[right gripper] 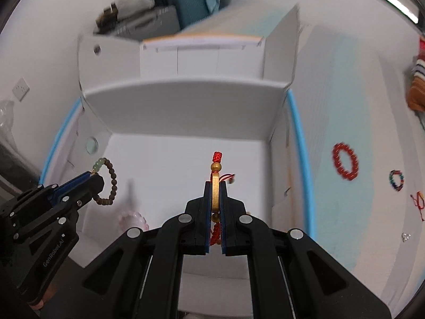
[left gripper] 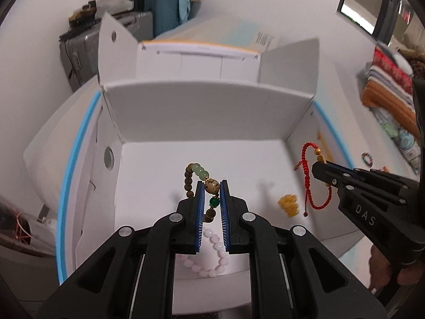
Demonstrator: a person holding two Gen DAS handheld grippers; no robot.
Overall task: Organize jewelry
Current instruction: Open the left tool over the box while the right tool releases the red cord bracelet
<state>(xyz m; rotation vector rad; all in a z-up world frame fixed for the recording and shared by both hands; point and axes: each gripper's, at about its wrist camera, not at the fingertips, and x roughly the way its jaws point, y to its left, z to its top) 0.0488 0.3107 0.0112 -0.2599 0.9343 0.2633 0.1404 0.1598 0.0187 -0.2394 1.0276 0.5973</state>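
My left gripper (left gripper: 212,186) is shut on a brown bead bracelet (left gripper: 198,176) with green and speckled beads, held above the floor of an open white box (left gripper: 202,111). It also shows in the right wrist view (right gripper: 107,183). My right gripper (right gripper: 215,186) is shut on a red cord bracelet (right gripper: 215,183) with gold beads, over the box; in the left wrist view the red cord bracelet (left gripper: 308,175) hangs at the box's right wall. A pink bead bracelet (left gripper: 212,255) and a yellow bead piece (left gripper: 289,204) lie in the box.
A red bead bracelet (right gripper: 344,164), a multicoloured bead bracelet (right gripper: 397,180), a red cord piece (right gripper: 418,200) and small pearls (right gripper: 406,236) lie on the white table right of the box. Suitcases (left gripper: 164,10) stand behind. Striped fabric (left gripper: 390,87) lies far right.
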